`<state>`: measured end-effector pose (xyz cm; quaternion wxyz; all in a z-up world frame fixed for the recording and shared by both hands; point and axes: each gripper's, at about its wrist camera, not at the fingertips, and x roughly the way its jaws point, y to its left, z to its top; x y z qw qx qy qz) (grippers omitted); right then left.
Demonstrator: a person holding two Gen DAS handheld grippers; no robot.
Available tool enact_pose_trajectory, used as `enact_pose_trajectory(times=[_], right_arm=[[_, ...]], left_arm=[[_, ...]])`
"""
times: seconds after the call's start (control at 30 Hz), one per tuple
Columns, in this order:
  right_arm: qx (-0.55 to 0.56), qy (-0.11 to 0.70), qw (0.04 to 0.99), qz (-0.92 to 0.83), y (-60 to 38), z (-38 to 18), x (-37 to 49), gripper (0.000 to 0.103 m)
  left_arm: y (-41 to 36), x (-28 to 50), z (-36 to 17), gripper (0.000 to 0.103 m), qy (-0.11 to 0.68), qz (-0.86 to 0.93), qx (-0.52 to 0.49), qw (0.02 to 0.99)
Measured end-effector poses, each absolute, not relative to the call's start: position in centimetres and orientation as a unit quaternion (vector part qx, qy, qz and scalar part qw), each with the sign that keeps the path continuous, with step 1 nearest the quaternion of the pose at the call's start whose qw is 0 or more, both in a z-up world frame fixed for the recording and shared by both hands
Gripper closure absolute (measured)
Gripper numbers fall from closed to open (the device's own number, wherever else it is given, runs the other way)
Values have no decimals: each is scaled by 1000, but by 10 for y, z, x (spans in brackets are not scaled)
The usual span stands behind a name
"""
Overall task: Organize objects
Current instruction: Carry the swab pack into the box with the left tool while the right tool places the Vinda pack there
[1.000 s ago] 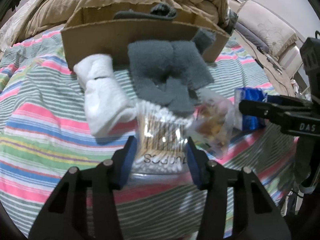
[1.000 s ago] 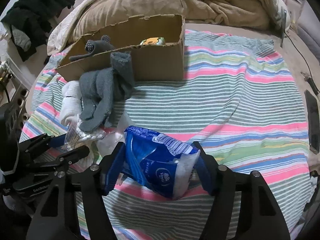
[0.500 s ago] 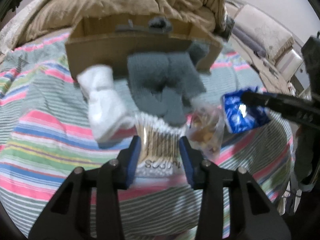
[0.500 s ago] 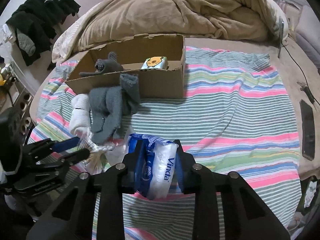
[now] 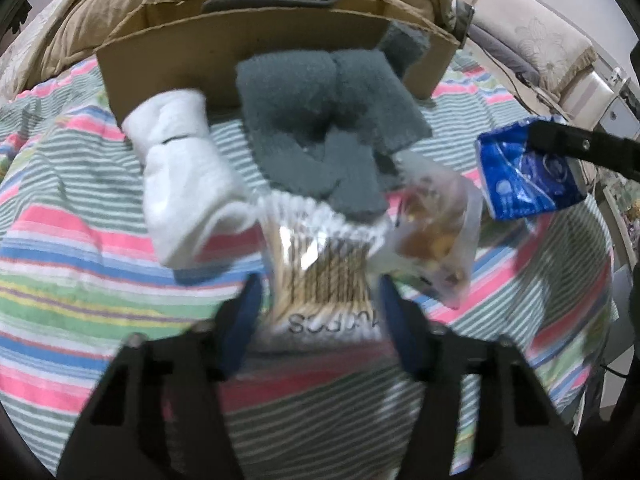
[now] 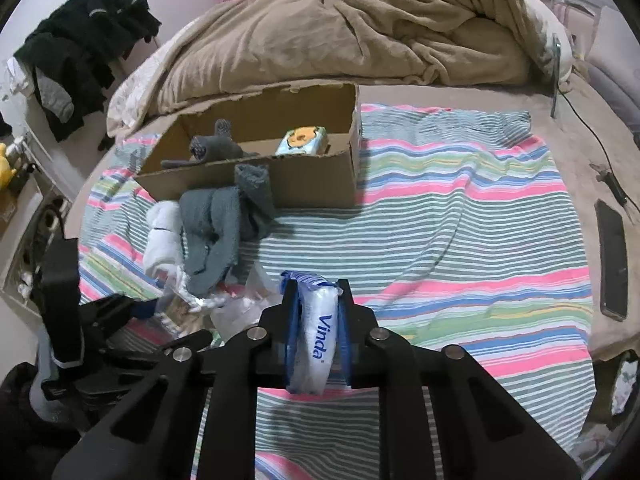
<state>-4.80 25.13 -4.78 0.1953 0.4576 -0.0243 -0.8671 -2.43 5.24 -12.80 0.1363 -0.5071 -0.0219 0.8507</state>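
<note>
My right gripper (image 6: 317,320) is clamped on the blue and white tissue pack (image 6: 314,336), held up above the striped sheet (image 6: 460,240) with the cardboard box (image 6: 280,176) well ahead; inside the box I see a grey sock (image 6: 212,148) and a small yellow packet (image 6: 306,141). My left gripper (image 5: 318,300) has its jaws spread either side of the swab bag (image 5: 320,260), and through the blur I cannot tell whether the pads touch it. The bag lies on the sheet with white socks (image 5: 180,176) to its left, grey socks (image 5: 320,120) beyond it and a snack bag (image 5: 436,236) just to its right
</note>
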Motion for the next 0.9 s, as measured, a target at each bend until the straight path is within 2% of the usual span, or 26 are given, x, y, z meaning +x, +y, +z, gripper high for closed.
enact_pose_trajectory(times=[0.07,0.17,0.6,0.9], right_arm=[[454,-22,199,-868,251,-45,-47,87],[447,-19,204,-871,249,-39,-45,87],[399,-14,217,-891,249,2,-55,88],[367,-4,229,-902,239,25,-74,88]], left_arm=[[51,-24,-126,57,-30,852,-503,140],[48,-21,-120,59,-35,855,-497,143],[22,-1,-51,59,-65,881,-444,153],[1,-18,-9,59,-72,904,-399,135]])
